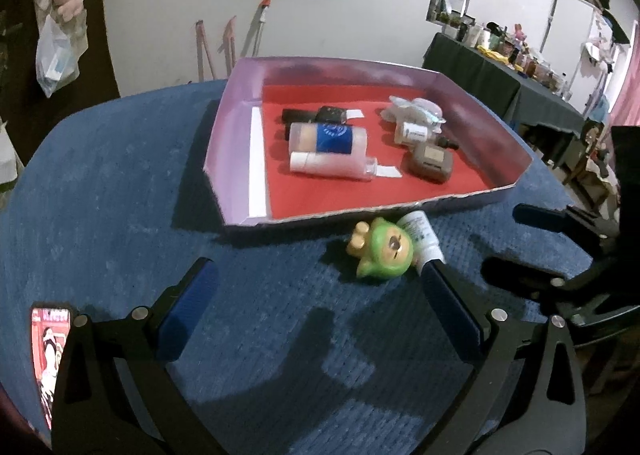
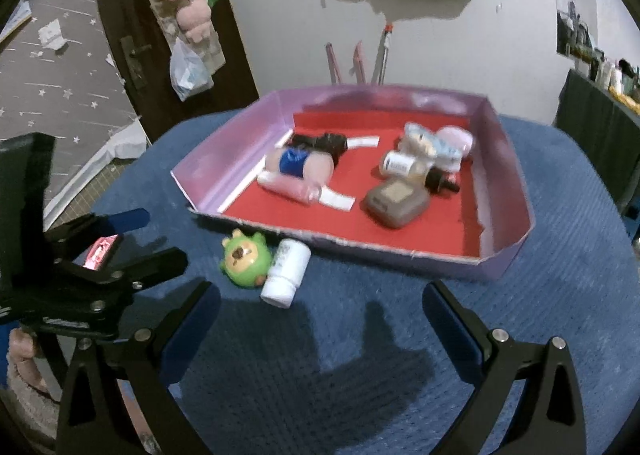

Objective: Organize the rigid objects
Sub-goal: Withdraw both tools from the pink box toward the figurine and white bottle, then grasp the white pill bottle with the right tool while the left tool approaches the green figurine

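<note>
Nearest us, both tools hang over the blue table w/ nothing in them. Our left gripper is spread wide, jaws far apart, only blue cloth between its pads. Our right gripper is just as wide, also empty, hovering above bare cloth near the table's front edge.

Next out, just in front of the tray's near wall, lie two loose things: a green toy figure on its side, and a white bottle touching it, cap end twd us. In the left view the bottle's cap sits right by our left tool's right-hand finger tip; can't tell if they touch.

Beyond them, the pink-walled tray w/ red floor sits toward the table's far edge. Inside, left part: a blue-label bottle lying flat, a pink tube beside it on the near side, small black items behind. Right part: a brown case nearest, then a small labelled bottle, then a pale plastic bundle by the far wall.
</note>
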The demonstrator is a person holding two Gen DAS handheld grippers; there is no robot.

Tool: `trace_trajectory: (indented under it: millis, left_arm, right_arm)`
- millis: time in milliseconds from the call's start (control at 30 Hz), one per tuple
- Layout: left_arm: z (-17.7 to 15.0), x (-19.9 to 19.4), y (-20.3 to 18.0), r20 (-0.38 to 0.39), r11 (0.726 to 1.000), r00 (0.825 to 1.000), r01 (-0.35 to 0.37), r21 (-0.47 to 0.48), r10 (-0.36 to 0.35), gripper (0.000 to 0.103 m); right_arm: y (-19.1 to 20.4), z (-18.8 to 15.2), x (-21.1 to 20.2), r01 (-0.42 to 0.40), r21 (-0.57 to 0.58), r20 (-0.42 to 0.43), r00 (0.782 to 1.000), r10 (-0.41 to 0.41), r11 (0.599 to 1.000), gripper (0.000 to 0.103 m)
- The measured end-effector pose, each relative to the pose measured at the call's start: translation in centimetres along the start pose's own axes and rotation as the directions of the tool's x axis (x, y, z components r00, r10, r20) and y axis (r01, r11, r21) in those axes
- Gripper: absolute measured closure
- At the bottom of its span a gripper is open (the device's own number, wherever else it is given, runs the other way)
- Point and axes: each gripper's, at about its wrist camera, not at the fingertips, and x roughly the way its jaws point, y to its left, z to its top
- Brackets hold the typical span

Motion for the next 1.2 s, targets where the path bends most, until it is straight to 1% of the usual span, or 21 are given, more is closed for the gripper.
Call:
trace_trajectory:
  millis: [67, 133, 300, 500, 667, 767, 833, 867, 933, 1033, 1133, 1200]
  left_arm:
    - [-0.3, -0.1, 0.4, -0.002, 1.0, 1.0, -0.006, -0.008, 0.006, 0.0]
    - [-0.5, -0.2, 0.9, -0.002, 1.0, 1.0, -0.007, -0.017, 0.007, 0.0]
    - [-0.6, -0.4, 1.7, -0.001, 0.999, 1.0, -0.008, -0.031, 0.008, 0.0]
    - [-0.7, -0.1, 2.0, -0.007, 1.0, 1.0, 0.003, -0.031, -0.003, 0.0]
    - [-0.7, 0.3, 1.8, -0.016, 0.999, 1.0, 0.022, -0.025, -0.023, 0.0]
    - [-0.8, 0.7, 1.2, -0.023, 0.999, 0.999, 0.042, -0.016, -0.043, 0.0]
    - [-0.8, 1.3, 0.6, -0.034, 0.999, 0.998, 0.054, -0.006, -0.054, 0.0]
    - [-0.8, 1.6, 0.3, -0.04, 0.998, 0.997, 0.06, -0.002, -0.06, 0.0]
    - [-0.8, 2.1, -0.3, -0.052, 0.998, 0.996, 0.07, 0.007, -0.069, 0.0]
    - [-0.8, 3.0, -1.3, -0.071, 0.997, 0.995, 0.077, 0.021, -0.075, 0.0]
    - [-0.7, 3.7, -2.0, -0.086, 0.996, 0.992, 0.089, 0.025, -0.087, 0.0]
    - [-0.5, 4.4, -2.4, -0.094, 0.996, 0.992, 0.083, 0.03, -0.079, 0.0]
  right_arm:
    - [0.2, -0.3, 0.9, 0.004, -0.002, -0.02, 1.0, -0.004, 1.0, 0.0]
    - [0.6, -0.5, 2.0, 0.025, -0.013, -0.041, 0.999, -0.026, 1.0, 0.0]
    - [1.5, -0.7, 3.9, 0.061, -0.031, -0.067, 0.996, -0.063, 0.998, 0.0]
    - [2.3, -0.8, 6.0, 0.094, -0.045, -0.102, 0.99, -0.099, 0.995, 0.006]
    - [1.6, -0.7, 6.0, 0.117, -0.01, -0.096, 0.988, -0.118, 0.993, 0.006]
    - [-0.3, -1.0, 4.6, 0.185, 0.046, -0.066, 0.981, -0.182, 0.982, 0.007]
    - [-1.8, -1.3, 3.5, 0.178, 0.095, -0.061, 0.983, -0.172, 0.979, 0.007]
    - [-2.0, -1.3, 3.3, 0.178, 0.098, -0.061, 0.983, -0.173, 0.979, 0.007]
    - [-2.1, -1.3, 3.0, 0.179, 0.071, -0.068, 0.982, -0.175, 0.981, 0.007]
    - [-2.0, -1.3, 2.8, 0.143, 0.047, -0.076, 0.987, -0.14, 0.989, 0.007]
    - [-2.2, -1.0, 2.8, 0.142, 0.044, -0.073, 0.988, -0.138, 0.989, 0.007]
    - [-2.5, -0.9, 2.8, 0.126, 0.062, -0.073, 0.99, -0.121, 0.99, 0.007]
